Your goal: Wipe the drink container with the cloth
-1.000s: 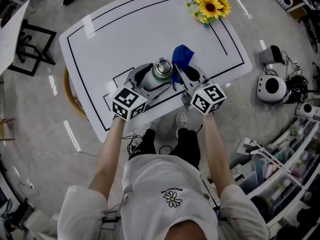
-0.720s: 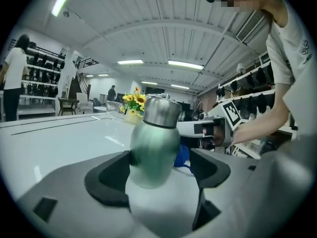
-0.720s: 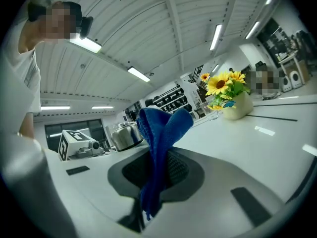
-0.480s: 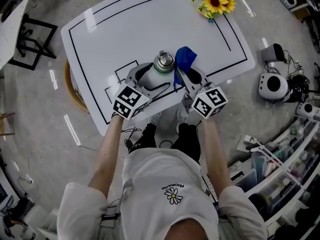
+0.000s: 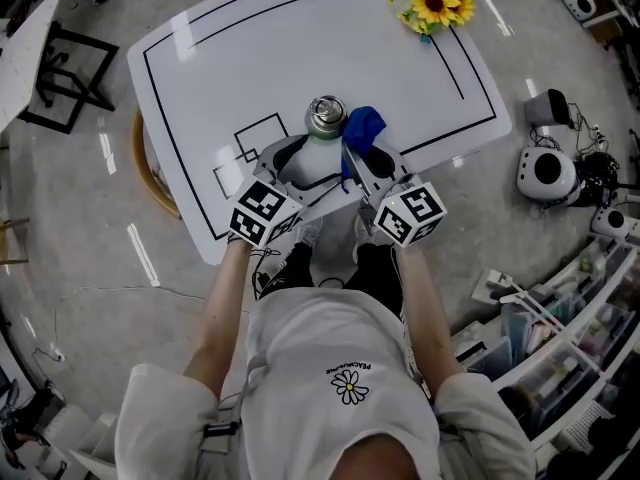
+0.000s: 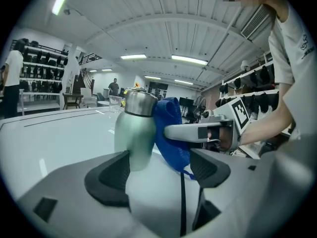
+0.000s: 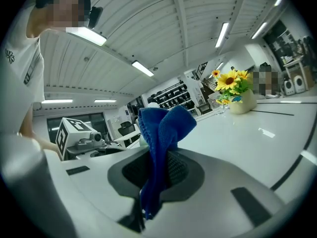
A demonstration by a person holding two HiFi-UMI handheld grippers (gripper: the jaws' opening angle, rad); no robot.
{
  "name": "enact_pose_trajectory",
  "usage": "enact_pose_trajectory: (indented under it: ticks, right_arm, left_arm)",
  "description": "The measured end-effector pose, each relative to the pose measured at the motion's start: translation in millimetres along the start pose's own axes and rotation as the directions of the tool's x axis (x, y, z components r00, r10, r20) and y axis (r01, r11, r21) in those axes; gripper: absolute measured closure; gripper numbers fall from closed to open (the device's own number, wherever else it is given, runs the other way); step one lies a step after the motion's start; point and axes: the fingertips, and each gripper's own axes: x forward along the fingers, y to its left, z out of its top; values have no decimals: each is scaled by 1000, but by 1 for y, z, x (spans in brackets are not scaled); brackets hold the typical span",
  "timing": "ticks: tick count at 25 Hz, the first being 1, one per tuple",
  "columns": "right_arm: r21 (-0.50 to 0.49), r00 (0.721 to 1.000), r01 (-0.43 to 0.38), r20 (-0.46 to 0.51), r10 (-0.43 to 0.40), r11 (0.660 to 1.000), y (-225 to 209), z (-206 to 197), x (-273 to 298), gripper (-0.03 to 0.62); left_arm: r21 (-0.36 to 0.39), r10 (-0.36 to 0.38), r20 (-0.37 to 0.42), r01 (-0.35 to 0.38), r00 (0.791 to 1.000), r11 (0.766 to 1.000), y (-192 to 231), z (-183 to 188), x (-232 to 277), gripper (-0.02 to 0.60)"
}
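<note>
Pinching the blue cloth (image 7: 161,128) tight between its closed jaws, the right gripper (image 7: 151,175) is pressing it against the right side of the green bottle (image 6: 134,133), ready to rub there. The left gripper (image 6: 156,175) is waiting with jaws apart around the bottle, left pad touching, probably to stop it tipping. The bottle is standing upright towards the near edge of the white table (image 5: 260,58).
</note>
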Motion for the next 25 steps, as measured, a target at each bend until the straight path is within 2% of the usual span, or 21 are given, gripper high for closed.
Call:
enact_pose_trajectory:
  ticks: [5, 8, 11, 18, 25]
  right_arm:
    - [-5, 1000, -1, -4, 1, 1000, 2, -3, -1, 553]
    - [-7, 1000, 2, -7, -2, 1000, 2, -2, 0, 553]
    - [-20, 1000, 4, -12, -4, 1000, 1, 0, 1, 553]
    - [-45, 999, 27, -16, -27, 999, -11, 5, 5, 553]
    - [-112, 997, 65, -37, -69, 992, -36, 16, 18, 553]
  left_arm:
    - [16, -6, 5, 6, 1000, 1000, 2, 0, -1, 212]
    - [36, 11, 32, -12, 999, 999, 19, 8, -7, 212]
    - [45, -3, 47, 1, 999, 999, 38, 19, -3, 203]
    - [100, -53, -34, 56, 998, 993, 43, 12, 17, 201]
    - [124, -76, -64, 84, 995, 989, 34, 8, 21, 201]
